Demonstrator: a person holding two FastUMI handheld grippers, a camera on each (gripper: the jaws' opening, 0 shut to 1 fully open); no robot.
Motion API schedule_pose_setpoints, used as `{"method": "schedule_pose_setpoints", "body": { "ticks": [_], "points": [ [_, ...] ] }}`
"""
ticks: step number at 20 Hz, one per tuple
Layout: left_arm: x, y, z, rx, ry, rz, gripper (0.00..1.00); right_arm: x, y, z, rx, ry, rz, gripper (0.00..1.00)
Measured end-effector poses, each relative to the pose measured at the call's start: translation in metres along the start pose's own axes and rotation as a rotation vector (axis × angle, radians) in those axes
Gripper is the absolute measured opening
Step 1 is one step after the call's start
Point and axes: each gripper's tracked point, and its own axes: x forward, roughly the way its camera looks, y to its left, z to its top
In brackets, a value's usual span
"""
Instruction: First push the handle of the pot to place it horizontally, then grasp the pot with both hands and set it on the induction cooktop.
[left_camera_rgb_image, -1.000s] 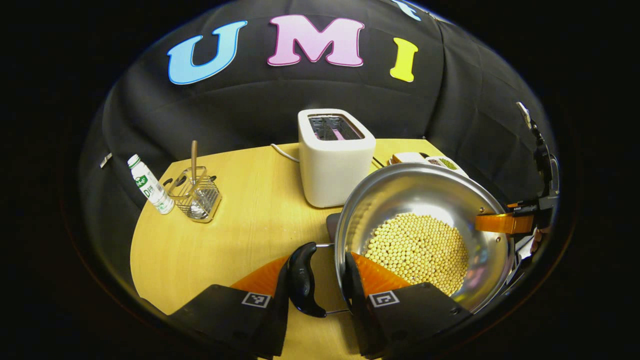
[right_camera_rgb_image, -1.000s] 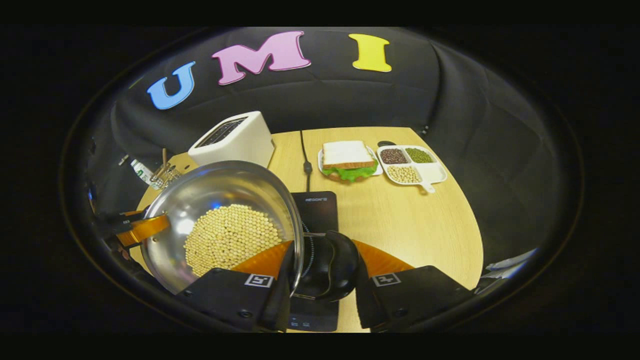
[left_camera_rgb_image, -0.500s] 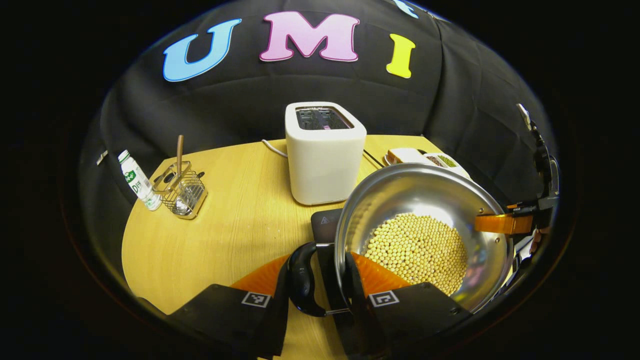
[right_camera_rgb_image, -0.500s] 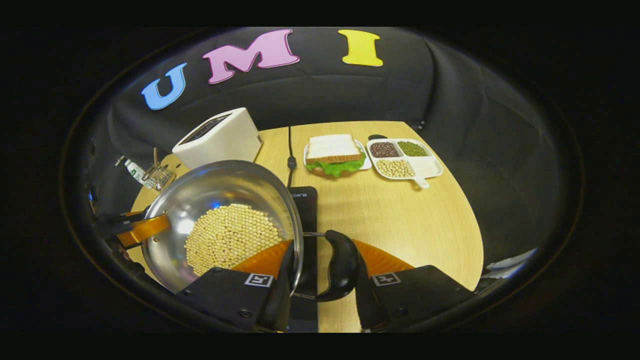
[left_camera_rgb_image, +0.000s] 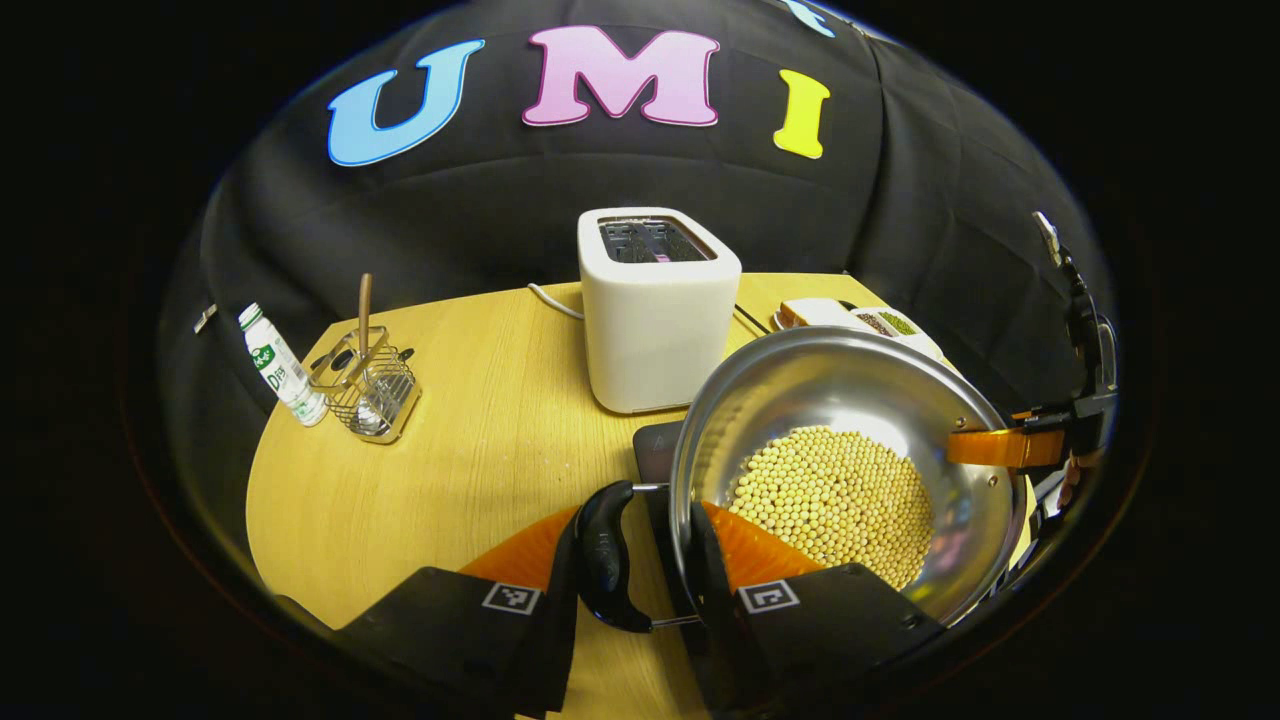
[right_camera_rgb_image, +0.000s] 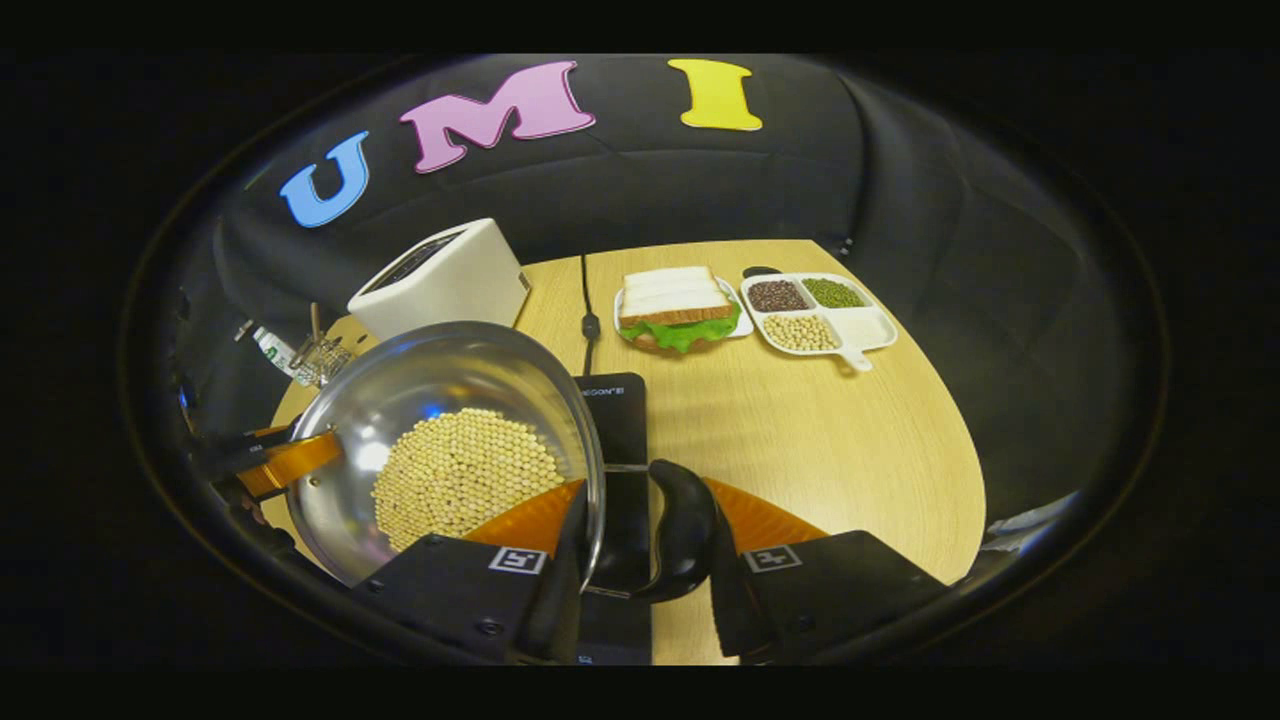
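Both grippers (left_camera_rgb_image: 640, 560) (right_camera_rgb_image: 640, 545) clamp my pot's (left_camera_rgb_image: 800, 400) side handles (left_camera_rgb_image: 605, 560); the cooktop (right_camera_rgb_image: 612, 405) lies below, just ahead of my right one.

Most of induction cooktop (right_camera_rgb_image: 612, 410) hidden under pot (right_camera_rgb_image: 440, 400); bottle (right_camera_rgb_image: 268, 346) too small, partly cut off.

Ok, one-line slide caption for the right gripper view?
Right gripper grips the bean-filled pot by its black side handle, above the induction cooktop, toaster and sandwich behind.
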Motion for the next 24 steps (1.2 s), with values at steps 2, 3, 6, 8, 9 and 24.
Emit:
{"method": "schedule_pose_setpoints", "body": {
  "ticks": [2,3,6,8,9,24],
  "points": [
    [0.0006,-0.0004,-0.0006,-0.002,0.001,0.001,0.58,-0.0004,0.0001,0.0003,0.006,0.001,0.0,0.53],
    [-0.0004,-0.0007,0.0006,-0.002,0.0,0.001,0.58,0.0002,-0.0004,0.0003,0.008,0.002,0.001,0.56],
    [0.0004,-0.0004,-0.0002,-0.005,0.0,0.004,0.59,0.0005,-0.0005,-0.0002,0.024,0.009,0.0,0.57],
    [0.0005,-0.0007,0.0001,-0.006,0.0,0.007,0.59,0.0004,-0.0012,-0.0002,0.026,0.009,-0.001,0.57],
    [0.0004,-0.0004,0.0002,-0.006,-0.001,0.009,0.6,0.0002,-0.0004,0.0001,0.026,0.011,-0.002,0.58],
    [-0.0056,-0.0072,0.001,0.074,-0.033,0.042,0.97,-0.0039,-0.006,0.0071,0.059,-0.027,-0.038,0.99]
  ]
}}
